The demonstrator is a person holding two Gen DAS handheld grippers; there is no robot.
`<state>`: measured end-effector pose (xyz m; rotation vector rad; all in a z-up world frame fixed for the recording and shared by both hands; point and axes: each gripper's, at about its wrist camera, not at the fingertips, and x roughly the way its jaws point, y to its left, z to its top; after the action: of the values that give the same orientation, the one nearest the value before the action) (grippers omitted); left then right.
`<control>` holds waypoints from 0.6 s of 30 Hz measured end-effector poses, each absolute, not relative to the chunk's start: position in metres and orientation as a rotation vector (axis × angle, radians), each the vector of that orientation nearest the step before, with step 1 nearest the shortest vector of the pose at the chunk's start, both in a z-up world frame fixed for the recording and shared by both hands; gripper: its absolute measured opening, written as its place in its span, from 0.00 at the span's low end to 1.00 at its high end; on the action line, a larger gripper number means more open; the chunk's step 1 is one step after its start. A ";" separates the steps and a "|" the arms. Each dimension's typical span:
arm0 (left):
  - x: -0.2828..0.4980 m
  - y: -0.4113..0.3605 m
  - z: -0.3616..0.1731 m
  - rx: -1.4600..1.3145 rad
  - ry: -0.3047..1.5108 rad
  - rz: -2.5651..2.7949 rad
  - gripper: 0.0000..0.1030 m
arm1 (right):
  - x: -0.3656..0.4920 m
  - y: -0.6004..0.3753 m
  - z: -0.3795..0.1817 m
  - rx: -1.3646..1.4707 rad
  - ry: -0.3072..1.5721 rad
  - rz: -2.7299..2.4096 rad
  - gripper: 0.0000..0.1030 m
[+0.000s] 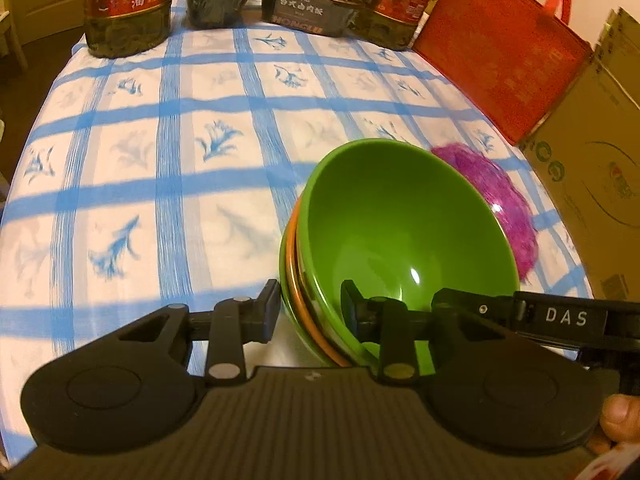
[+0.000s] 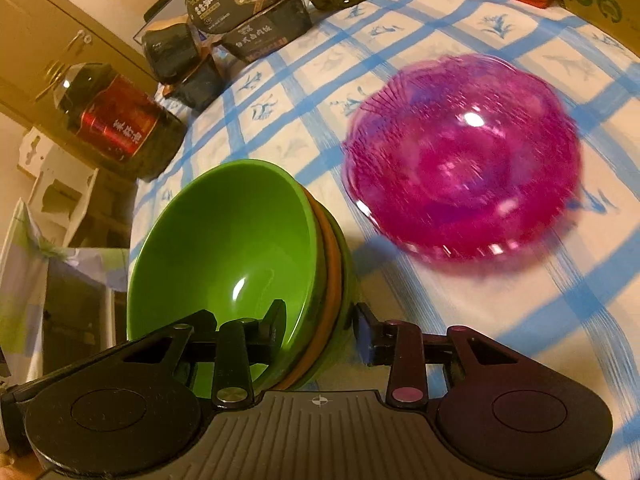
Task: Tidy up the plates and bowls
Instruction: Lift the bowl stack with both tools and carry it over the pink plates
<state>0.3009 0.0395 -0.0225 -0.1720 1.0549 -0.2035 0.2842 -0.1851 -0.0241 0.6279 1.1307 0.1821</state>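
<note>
A nested stack of bowls point(image 1: 404, 216), green on top with an orange one between green ones, is held tilted above the table. My left gripper point(image 1: 310, 312) is shut on the stack's left rim, one finger inside, one outside. My right gripper point(image 2: 320, 334) is shut on the opposite rim of the same stack point(image 2: 224, 240). A translucent magenta plate point(image 2: 464, 156) lies on the blue-checked tablecloth point(image 2: 560, 304) to the right of the stack. In the left wrist view the plate point(image 1: 496, 192) shows behind the bowls.
An oil bottle point(image 1: 128, 4) and stacked food boxes point(image 1: 304, 4) stand along the far edge. A red bag point(image 1: 500, 60) and a cardboard box point(image 1: 592, 184) stand at the right side. Cabinets point(image 2: 40, 48) are off the table's left.
</note>
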 end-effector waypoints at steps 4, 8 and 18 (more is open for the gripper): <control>0.276 0.025 -0.017 -0.182 1.063 -0.209 0.28 | 0.256 -0.200 -0.018 0.627 1.129 0.184 0.36; 0.256 0.008 -0.009 -0.195 1.056 -0.226 0.28 | 0.230 -0.219 -0.009 0.627 1.113 0.176 0.35; 0.232 -0.048 0.015 -0.187 1.025 -0.291 0.28 | 0.193 -0.271 0.021 0.647 1.053 0.122 0.36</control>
<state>0.2320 -0.0476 0.0148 -0.1872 1.0252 -0.2908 0.1932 -0.2713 0.0206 0.6472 1.0532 0.1225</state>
